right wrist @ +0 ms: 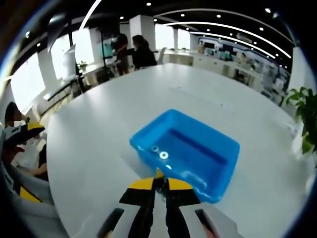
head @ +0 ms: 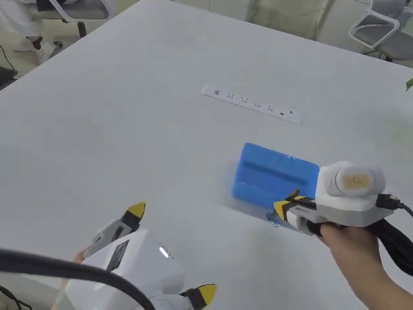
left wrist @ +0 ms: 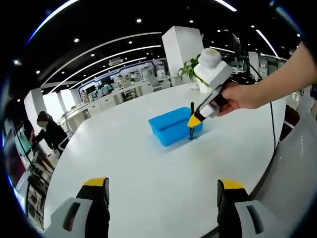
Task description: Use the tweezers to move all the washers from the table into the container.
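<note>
At a white workbench table, a person's hand holds the right gripper at the lower right of the head view, against the near edge of a blue plastic container. In the left gripper view, the right gripper has its yellow-tipped jaws closed on a pair of dark tweezers, which point down at the table just beside a corner of the container; whether the tweezers carry anything at their tips cannot be told. The right gripper view shows that gripper with its jaws pressed together at bottom centre, and above them the container with two washers lying side by side on its floor near the left wall. The left gripper, at the lower left of the head view, has its jaws spread wide with nothing between them, as its own view confirms. A white power strip lies above the container, well apart from it.
</note>
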A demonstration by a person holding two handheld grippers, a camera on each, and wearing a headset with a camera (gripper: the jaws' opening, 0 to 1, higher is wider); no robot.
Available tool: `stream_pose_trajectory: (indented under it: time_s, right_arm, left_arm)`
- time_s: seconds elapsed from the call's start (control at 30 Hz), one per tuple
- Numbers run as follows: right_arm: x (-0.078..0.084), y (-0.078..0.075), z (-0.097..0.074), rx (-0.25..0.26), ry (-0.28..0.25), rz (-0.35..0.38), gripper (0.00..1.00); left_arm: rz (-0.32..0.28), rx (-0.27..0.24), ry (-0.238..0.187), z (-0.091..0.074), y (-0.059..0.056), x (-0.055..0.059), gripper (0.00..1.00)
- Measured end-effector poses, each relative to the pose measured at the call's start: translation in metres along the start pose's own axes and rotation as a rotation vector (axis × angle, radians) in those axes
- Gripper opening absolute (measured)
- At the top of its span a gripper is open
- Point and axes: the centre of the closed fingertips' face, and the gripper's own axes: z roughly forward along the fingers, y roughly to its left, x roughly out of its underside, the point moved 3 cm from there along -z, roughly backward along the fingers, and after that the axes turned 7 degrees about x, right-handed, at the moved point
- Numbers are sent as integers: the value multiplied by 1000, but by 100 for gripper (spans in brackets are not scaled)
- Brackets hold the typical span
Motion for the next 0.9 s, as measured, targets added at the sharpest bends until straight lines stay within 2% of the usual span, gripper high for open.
stream_pose_trajectory:
  time_s: [0.1, 0.33, 0.53, 0.7, 0.9]
  right_arm:
    - [0, -3, 3, 13, -10, -6, 4]
    - [0, -8, 4, 16, 7, 68, 3]
    - [-8, -2, -5, -30, -21, 128, 3]
    - [-13, -1, -13, -45, -35, 140, 3]
    - [-22, -4, -20, -66, -62, 188, 3]
  left_arm:
    - [-2, 0, 0, 0, 0, 0, 92]
    - [-2, -3, -4, -1, 1, 0, 92]
    - [-4, -4, -5, 0, 1, 0, 92]
    - [0, 2, -4, 0, 0, 0, 92]
    - [-2, 1, -3, 1, 1, 1, 92]
